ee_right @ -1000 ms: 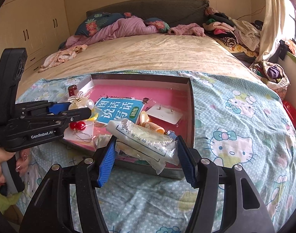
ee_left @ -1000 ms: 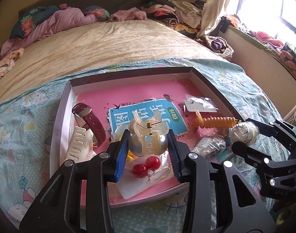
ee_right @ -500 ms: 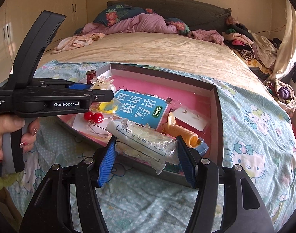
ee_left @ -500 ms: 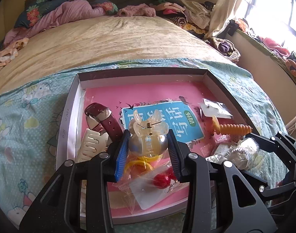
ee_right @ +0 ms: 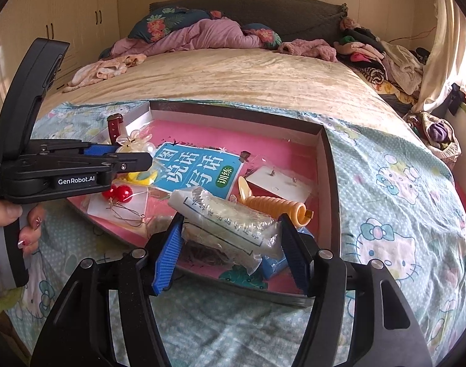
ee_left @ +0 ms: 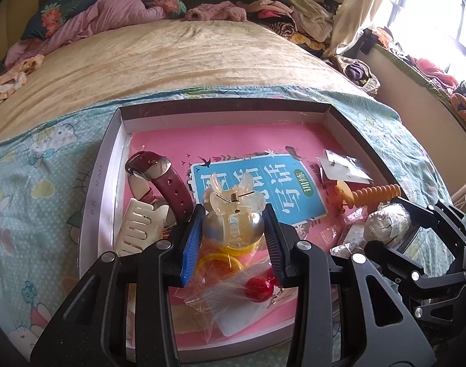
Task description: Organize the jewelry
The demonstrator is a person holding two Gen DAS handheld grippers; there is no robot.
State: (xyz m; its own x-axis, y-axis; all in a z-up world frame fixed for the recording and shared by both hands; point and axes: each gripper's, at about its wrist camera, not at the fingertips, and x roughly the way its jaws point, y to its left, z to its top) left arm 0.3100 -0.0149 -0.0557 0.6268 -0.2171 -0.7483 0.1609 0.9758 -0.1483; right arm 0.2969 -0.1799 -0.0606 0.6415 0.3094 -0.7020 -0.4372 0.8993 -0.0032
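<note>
A shallow box (ee_left: 102,183) with a pink floor lies on the bed; it also shows in the right wrist view (ee_right: 327,165). My left gripper (ee_left: 233,232) is shut on a clear hair claw clip with a pearl (ee_left: 231,214), held above the box's front left part. My right gripper (ee_right: 233,244) is shut on a clear plastic packet (ee_right: 229,223) above the box's front edge. In the box lie a maroon watch (ee_left: 162,180), a cream claw clip (ee_left: 138,226), red ball earrings (ee_left: 257,287), an orange spiral clip (ee_left: 370,195) and an earring card (ee_left: 343,168).
A blue booklet (ee_left: 251,183) lies mid-box. Yellow rings (ee_left: 217,260) sit under the left gripper. Bedding and clothes (ee_left: 110,18) are piled at the headboard. A Hello Kitty sheet (ee_right: 401,183) surrounds the box. The left tool and the hand (ee_right: 24,165) fill the right view's left.
The left gripper has moved forward and left over the box with the claw clip. The right gripper has shifted left over the box's front edge, still holding the packet.
</note>
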